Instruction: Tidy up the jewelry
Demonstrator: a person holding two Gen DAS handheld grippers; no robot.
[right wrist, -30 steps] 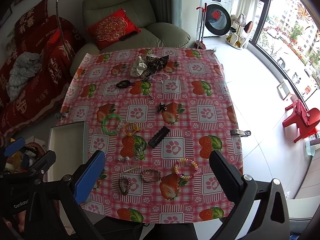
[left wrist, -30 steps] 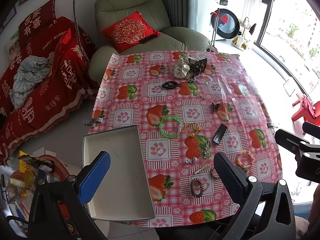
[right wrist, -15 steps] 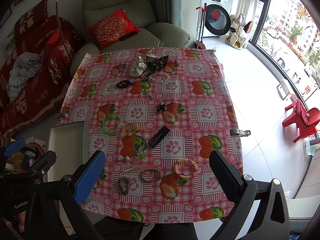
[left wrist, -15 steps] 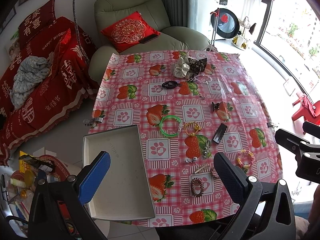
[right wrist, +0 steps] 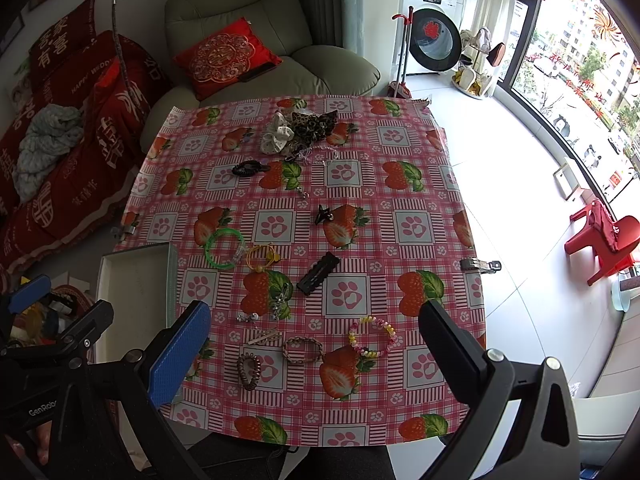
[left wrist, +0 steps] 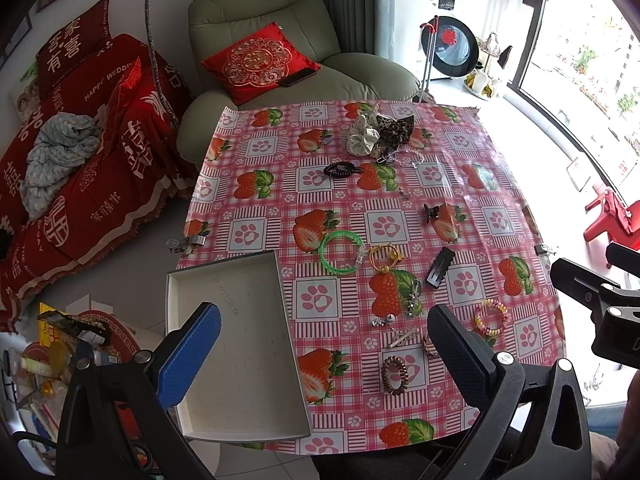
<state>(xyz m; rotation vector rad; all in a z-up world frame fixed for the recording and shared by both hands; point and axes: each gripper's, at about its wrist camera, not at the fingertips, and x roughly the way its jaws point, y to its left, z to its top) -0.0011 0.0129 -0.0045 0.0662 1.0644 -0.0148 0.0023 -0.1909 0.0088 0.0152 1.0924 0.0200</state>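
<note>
Jewelry lies scattered on a strawberry-print tablecloth (left wrist: 384,224): a green bangle (left wrist: 341,253) (right wrist: 224,249), a yellow ring bracelet (right wrist: 262,257), a black hair clip (left wrist: 439,267) (right wrist: 318,273), a beaded bracelet (left wrist: 491,317) (right wrist: 371,336), a braided bracelet (right wrist: 303,349) and a brown coil tie (left wrist: 394,374) (right wrist: 248,371). An empty white tray (left wrist: 236,344) (right wrist: 134,292) sits at the table's near left. My left gripper (left wrist: 324,356) is open and empty above the near edge. My right gripper (right wrist: 316,356) is open and empty there too.
Scrunchies (left wrist: 378,133) and a black coil tie (left wrist: 340,169) lie at the table's far side, with a small black claw clip (left wrist: 431,212) mid-table. A green armchair (left wrist: 280,40) stands behind the table, a red-covered sofa (left wrist: 72,140) at left, a window at right.
</note>
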